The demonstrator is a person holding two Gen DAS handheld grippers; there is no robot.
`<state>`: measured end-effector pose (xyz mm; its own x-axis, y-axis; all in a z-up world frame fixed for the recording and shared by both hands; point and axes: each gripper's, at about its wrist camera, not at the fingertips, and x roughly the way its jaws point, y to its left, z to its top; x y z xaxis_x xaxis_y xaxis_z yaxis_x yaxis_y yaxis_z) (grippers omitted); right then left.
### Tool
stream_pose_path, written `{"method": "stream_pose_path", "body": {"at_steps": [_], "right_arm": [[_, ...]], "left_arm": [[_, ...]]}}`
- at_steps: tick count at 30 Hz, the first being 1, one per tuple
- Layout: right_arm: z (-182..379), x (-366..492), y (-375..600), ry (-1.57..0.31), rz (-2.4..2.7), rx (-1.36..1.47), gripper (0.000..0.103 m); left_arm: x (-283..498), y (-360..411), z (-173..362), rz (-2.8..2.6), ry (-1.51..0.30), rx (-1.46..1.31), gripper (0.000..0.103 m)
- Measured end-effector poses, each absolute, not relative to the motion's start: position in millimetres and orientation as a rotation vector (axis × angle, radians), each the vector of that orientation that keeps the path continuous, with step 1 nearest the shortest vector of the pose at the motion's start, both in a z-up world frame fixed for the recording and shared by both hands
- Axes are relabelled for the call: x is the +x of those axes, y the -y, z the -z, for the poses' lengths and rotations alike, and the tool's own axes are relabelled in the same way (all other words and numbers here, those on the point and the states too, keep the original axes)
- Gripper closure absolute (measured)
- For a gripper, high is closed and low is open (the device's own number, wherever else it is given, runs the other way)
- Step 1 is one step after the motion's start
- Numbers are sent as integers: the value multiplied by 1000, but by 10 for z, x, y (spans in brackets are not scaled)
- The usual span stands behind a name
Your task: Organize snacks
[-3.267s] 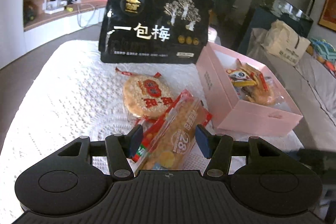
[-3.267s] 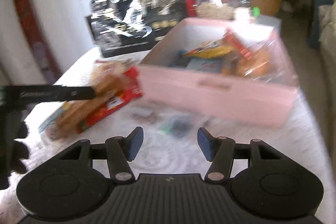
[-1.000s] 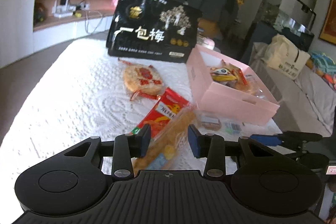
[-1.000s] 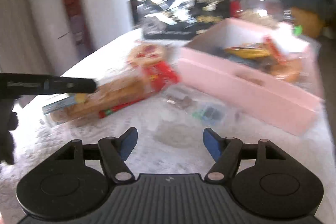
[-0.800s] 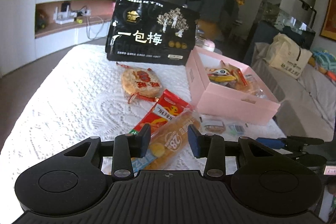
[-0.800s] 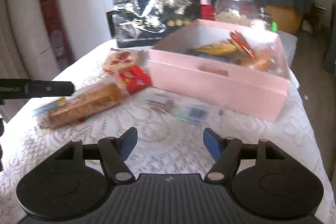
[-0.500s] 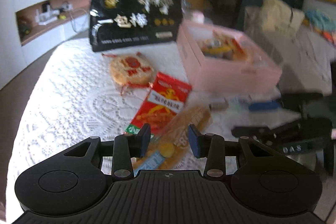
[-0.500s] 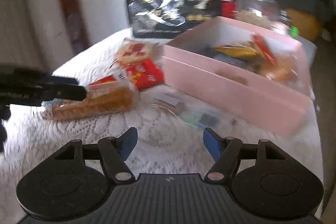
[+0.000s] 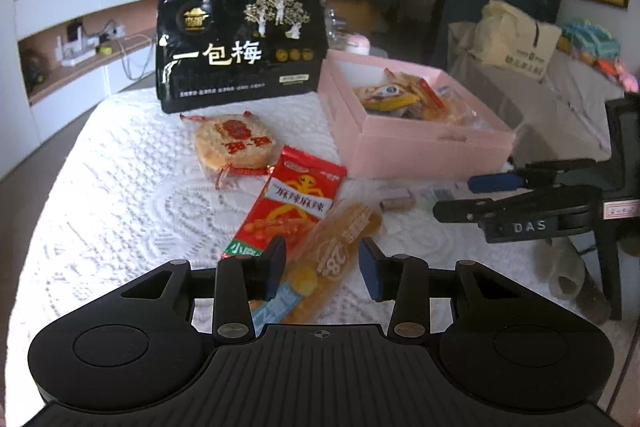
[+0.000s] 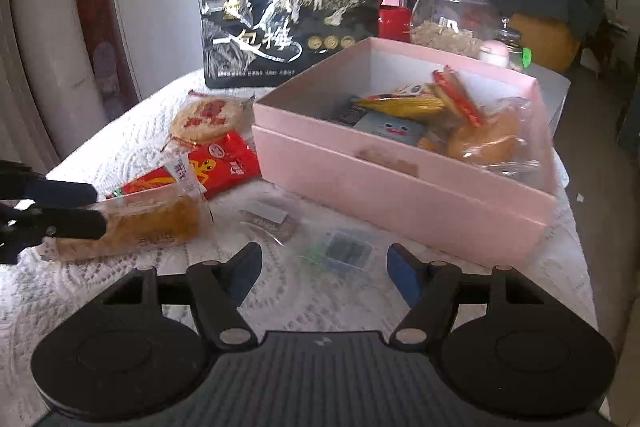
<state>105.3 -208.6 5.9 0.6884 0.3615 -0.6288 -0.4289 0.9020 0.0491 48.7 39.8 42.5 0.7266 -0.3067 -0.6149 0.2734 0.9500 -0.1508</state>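
Note:
A long clear-wrapped pastry pack (image 9: 340, 247) (image 10: 132, 227) lies lengthwise between the fingers of my left gripper (image 9: 323, 267) (image 10: 98, 209), which is shut on its near end, low over the white cloth. Beside it lie a red snack packet (image 9: 296, 203) (image 10: 216, 167) and a round rice cracker (image 9: 234, 143) (image 10: 208, 115). The pink box (image 9: 420, 151) (image 10: 380, 187) to the right holds several snacks. My right gripper (image 10: 324, 269) (image 9: 460, 195) stands open above two small clear packets (image 10: 344, 251), in front of the box, holding nothing.
A big black snack bag (image 9: 240, 47) (image 10: 288, 27) stands upright at the back of the table. A glass jar (image 10: 452, 23) and a red tin sit behind the box. The table's right edge runs close past the box; bare cloth (image 9: 120, 207) lies to the left.
The pastry pack, earlier up on its edge in my left gripper, now lies flatter between the fingers. My right gripper has come in closer toward the small packets.

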Motion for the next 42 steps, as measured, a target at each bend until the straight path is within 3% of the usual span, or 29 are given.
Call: {"method": "stream_pose_path", "body": {"at_steps": [9,12,17,21,28,36,42], "right_arm": [[-10,1159,1901,-738,-486,-32,33],[-69,968,1852,-784,-702,-15,39],[-221,862,1733,-623,-591,-240,39],[-206,1154,1570,-638,-525,-284,39],[-173,1650,1367,-822,-538,-58,57],[-132,1247,1993,-928,-596,-9,56],[-142,877,2366,-819,-500,-100,52]], "left_arm": [[467,-572,-402,254,-681,-65,59],[480,-666,-405,261,-680,-111,59],[488,-565,-364,309,-702,-74,59],[432,-546,-377,320,-704,-66,59],[397,-679,-395,303,-707,-95,60],[469,-617,-491,320,-664,-149,60],[475,-350,-470,361,-686,-92,60]]}}
